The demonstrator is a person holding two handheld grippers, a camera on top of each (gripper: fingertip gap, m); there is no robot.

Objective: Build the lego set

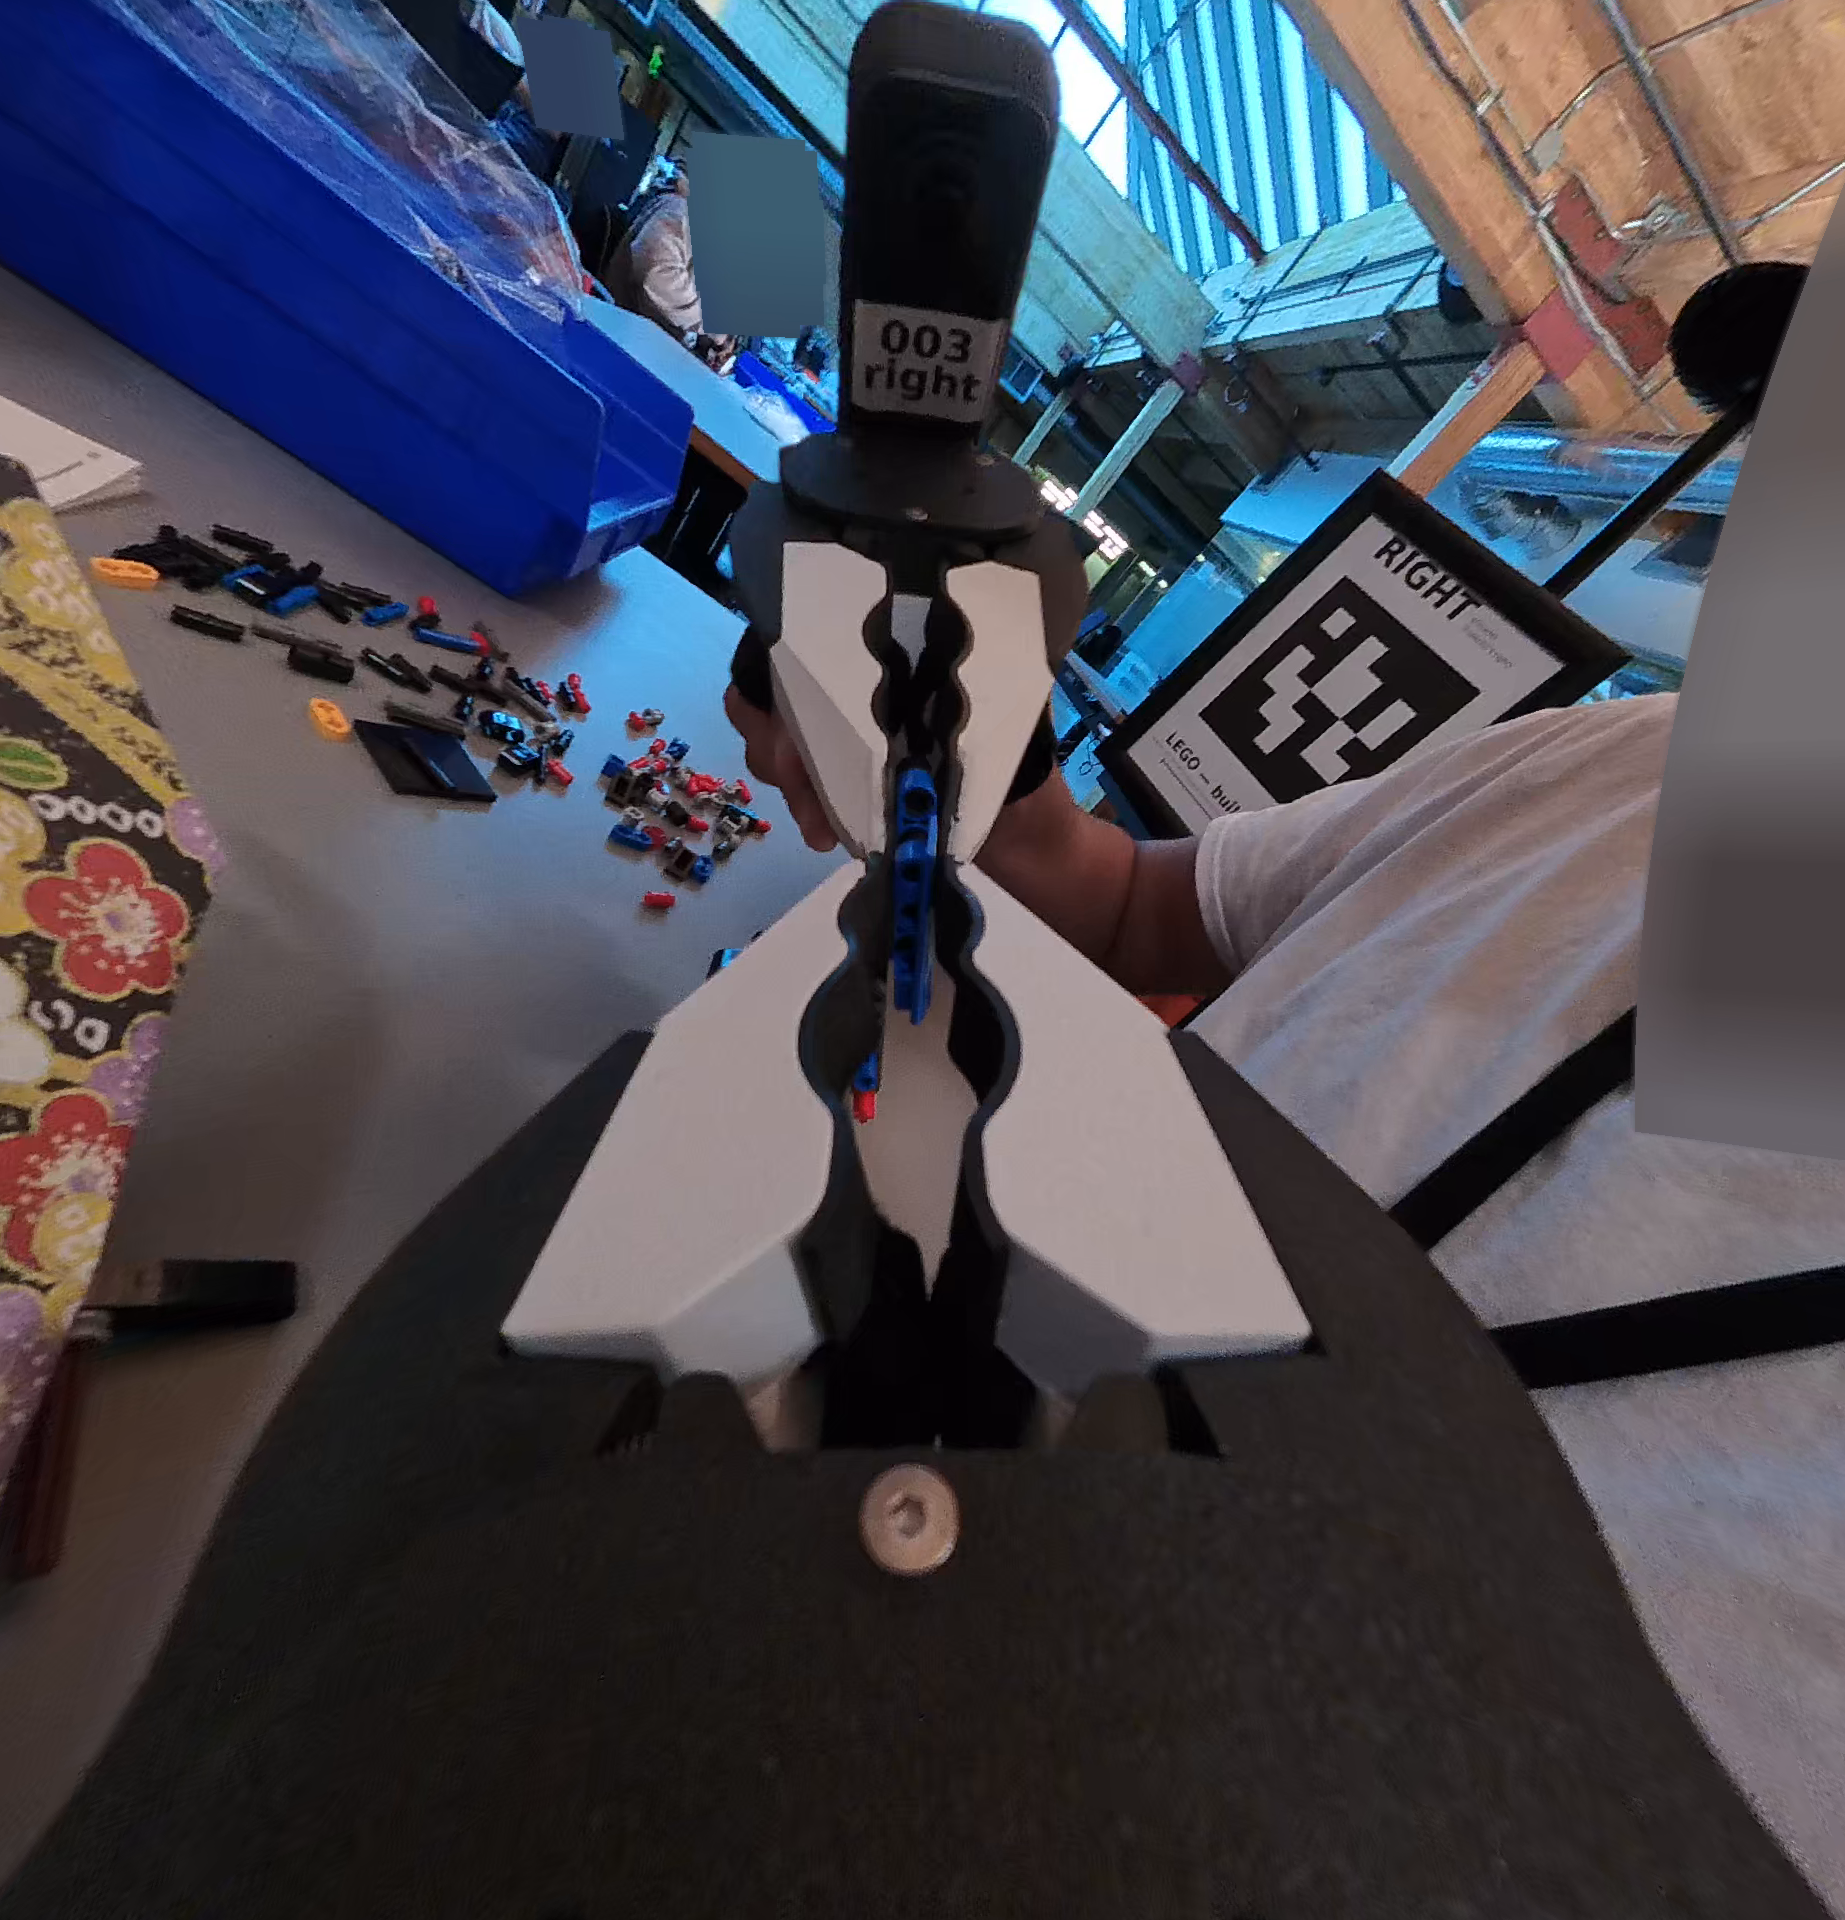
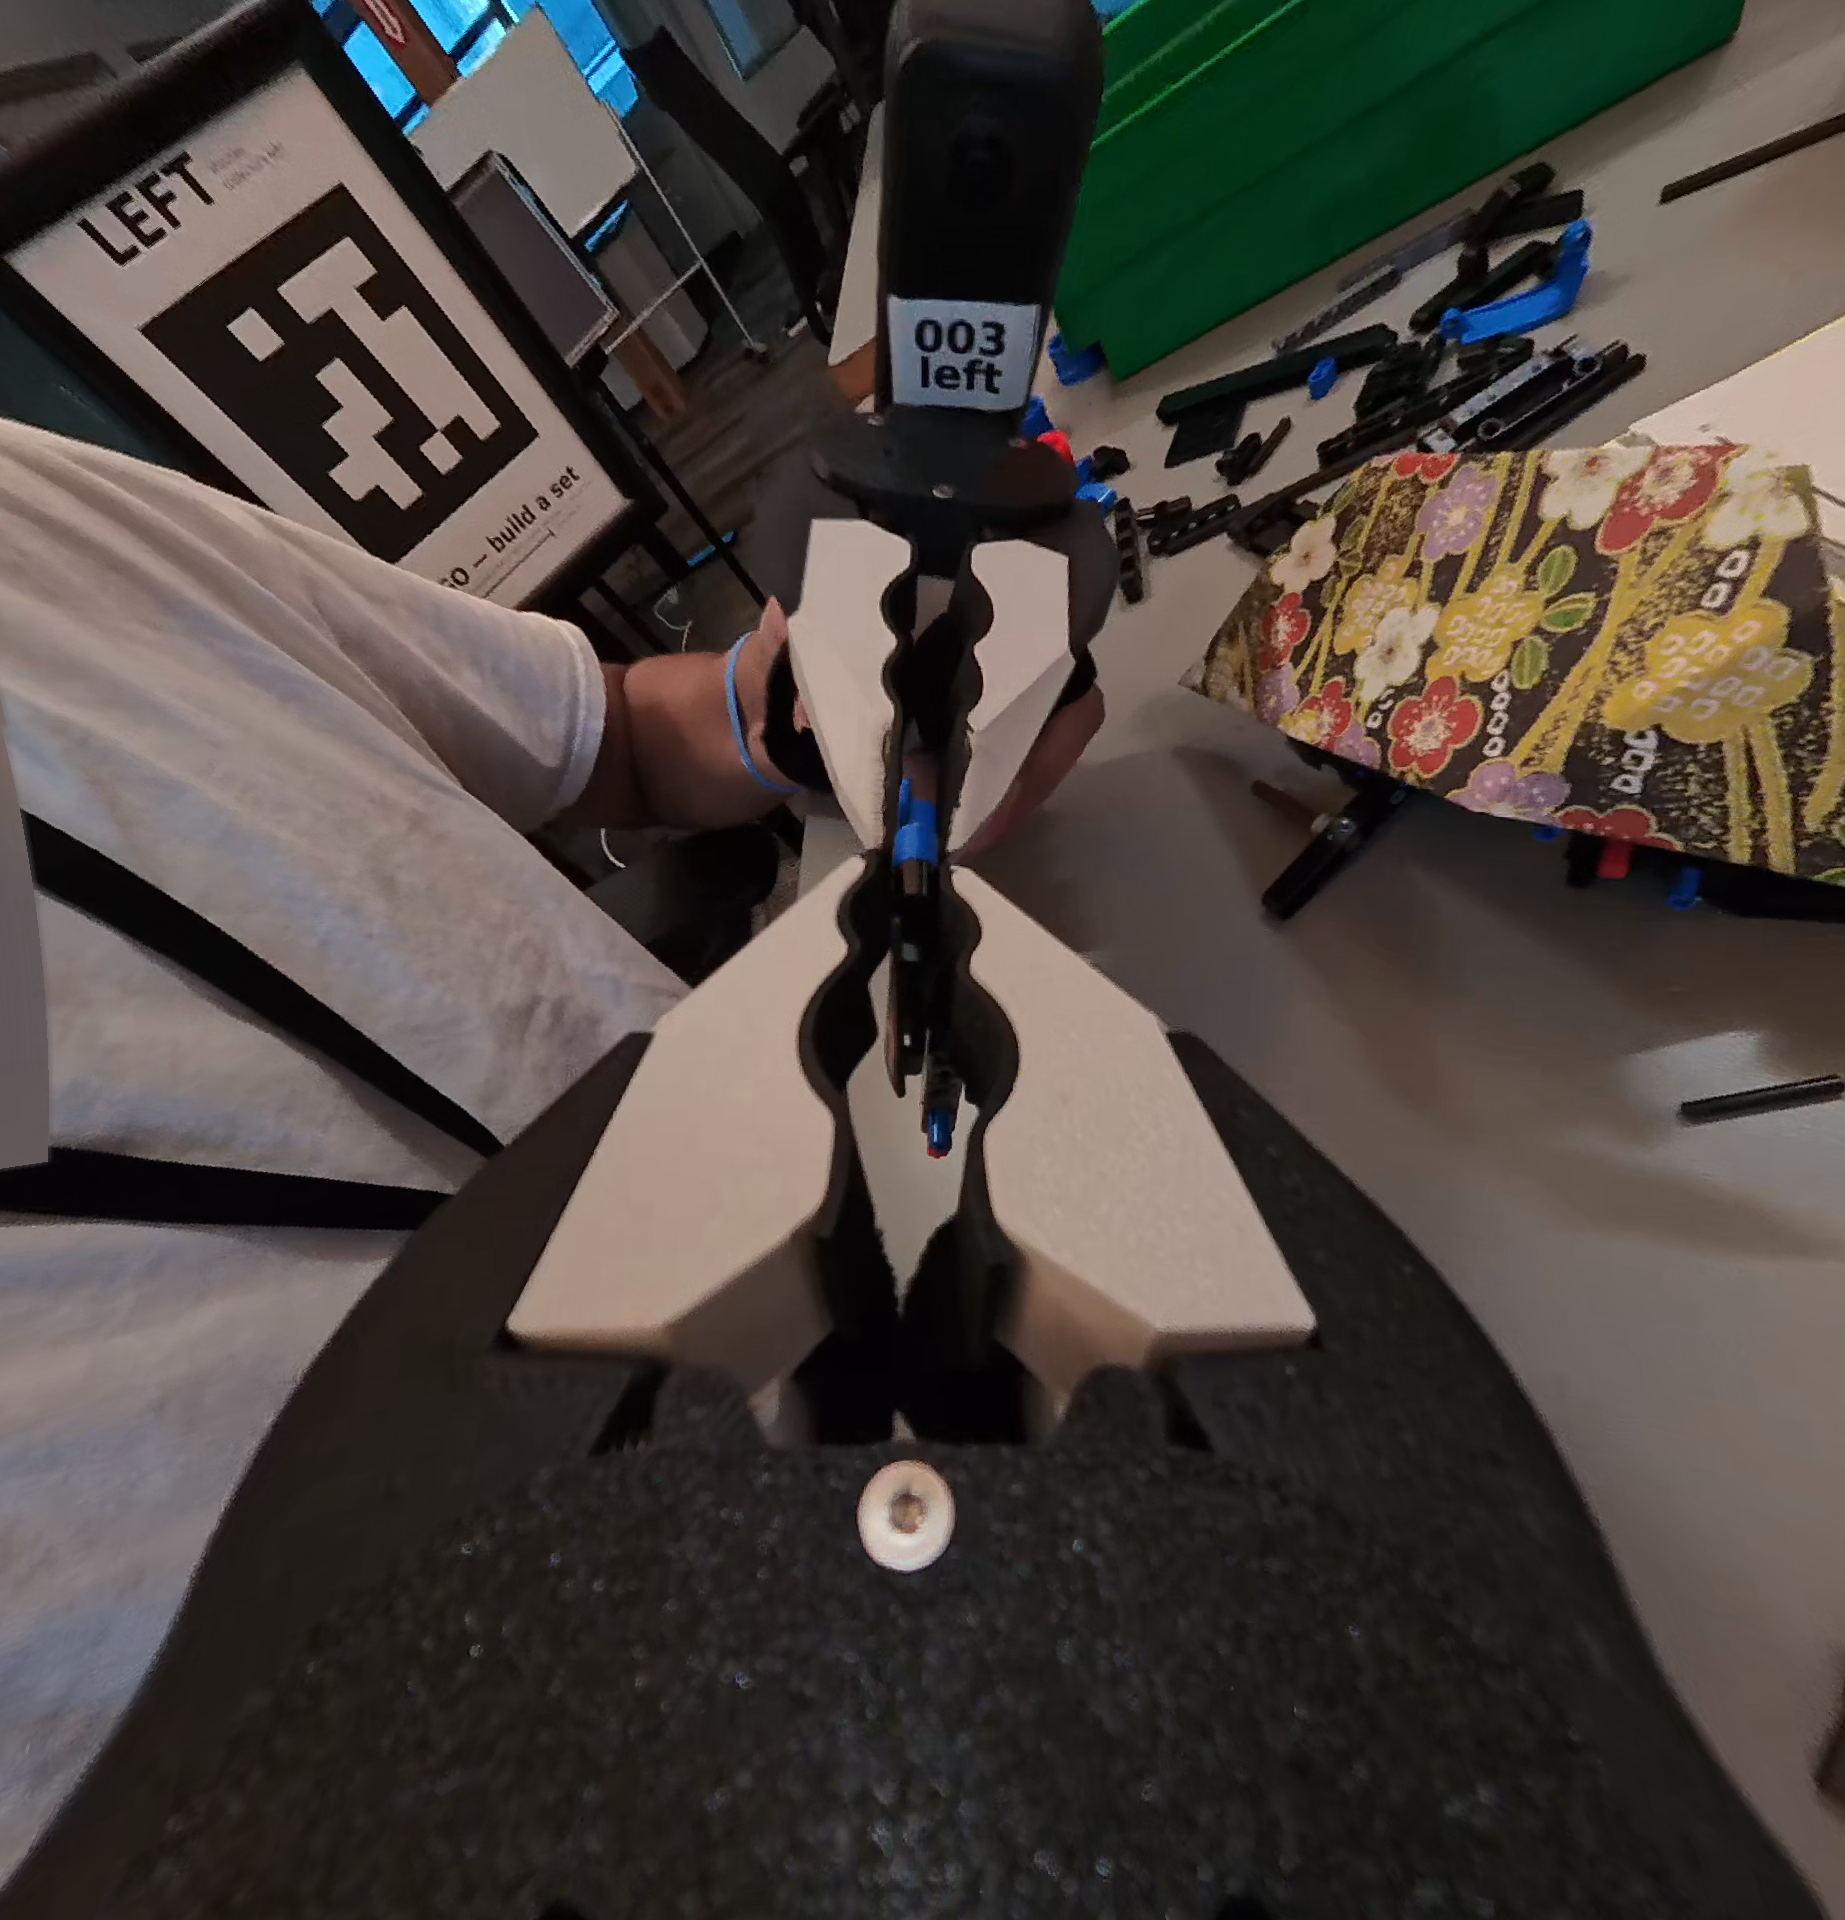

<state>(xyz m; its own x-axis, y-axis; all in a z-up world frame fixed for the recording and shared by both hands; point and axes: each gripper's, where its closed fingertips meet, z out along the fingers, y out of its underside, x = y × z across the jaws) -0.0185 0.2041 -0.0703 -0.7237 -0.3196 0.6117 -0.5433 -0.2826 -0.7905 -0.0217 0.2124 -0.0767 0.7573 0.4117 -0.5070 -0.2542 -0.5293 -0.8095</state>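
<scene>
The 2 hand-held grippers meet tip to tip in the air above the gray bench [image 1: 461, 935]. The left hand-held gripper [image 1: 913, 883] is clamped on a blue beam with holes [image 1: 913, 894], which stands between its white fingers [image 1: 731, 1122]. A small blue and red pin [image 1: 864, 1091] sticks out at the near end of the piece. The right hand-held gripper [image 2: 923, 883] is clamped on a black piece [image 2: 910, 977] with a blue bit [image 2: 915, 836] at its far tip.

In the left wrist view, loose black, blue and red bricks [image 1: 461, 686] lie at 10 o'clock, well apart from the grippers. A blue bin [image 1: 305, 312] stands behind them. A flowered cloth [image 1: 56, 935] lies at 9 o'clock.

In the right wrist view, more black and blue parts [image 2: 1417, 364] lie at 1 o'clock beside a green bin [image 2: 1365, 135]. A sign with black and white squares [image 2: 326, 353] stands at 11 o'clock. The person's white sleeve [image 2: 274, 665] fills the left side.
</scene>
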